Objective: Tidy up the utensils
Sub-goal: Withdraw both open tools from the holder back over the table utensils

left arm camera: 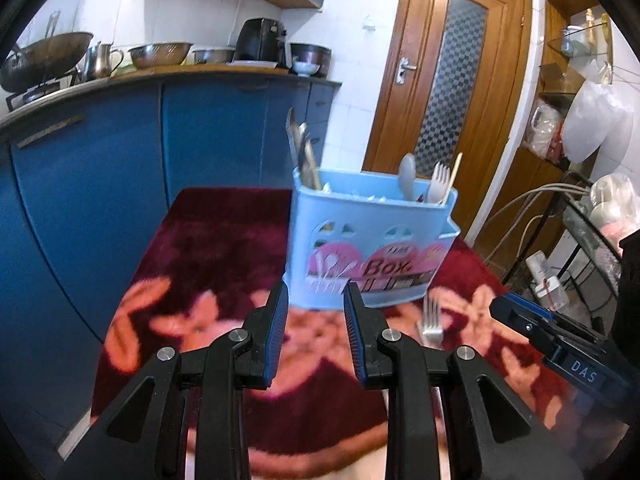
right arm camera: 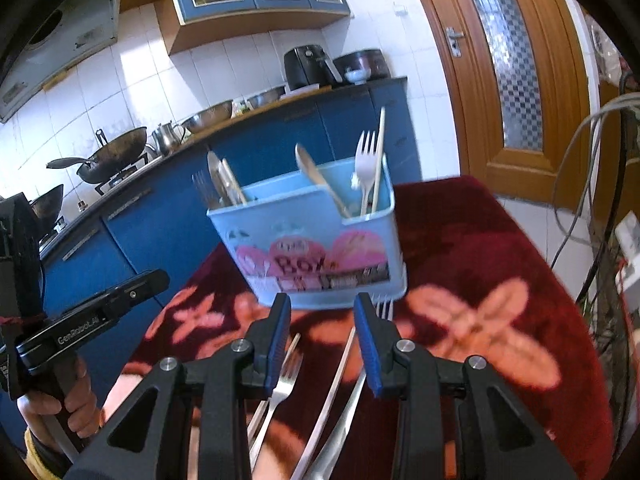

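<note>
While both grippers hang over the desk [left arm camera: 224, 240] with its dark red flowery cloth, the blue utensil box [left arm camera: 370, 240] stands upright at the far end, just past the fingertips. In the box, a white fork [right arm camera: 366, 168], a spoon [right arm camera: 316, 178] and a thin stick [right arm camera: 379, 160] stick up on one side, and some knives [right arm camera: 224, 182] on the other.

The left gripper [left arm camera: 316, 312] has its fingers a little apart with nothing between them. The right gripper [right arm camera: 322, 320] is the same, partly open and empty.

Loose forks [right arm camera: 280, 384] and other long metal pieces lie flat on the cloth under the right gripper. One fork [left arm camera: 430, 320] lies just in front of the box.

Behind the desk are blue cupboards [left arm camera: 100, 184], with a wok [right arm camera: 116, 154], metal bowls [left arm camera: 160, 54] and a black air fryer [left arm camera: 262, 40] on top. A brown door [left arm camera: 448, 92] is off to the side.
</note>
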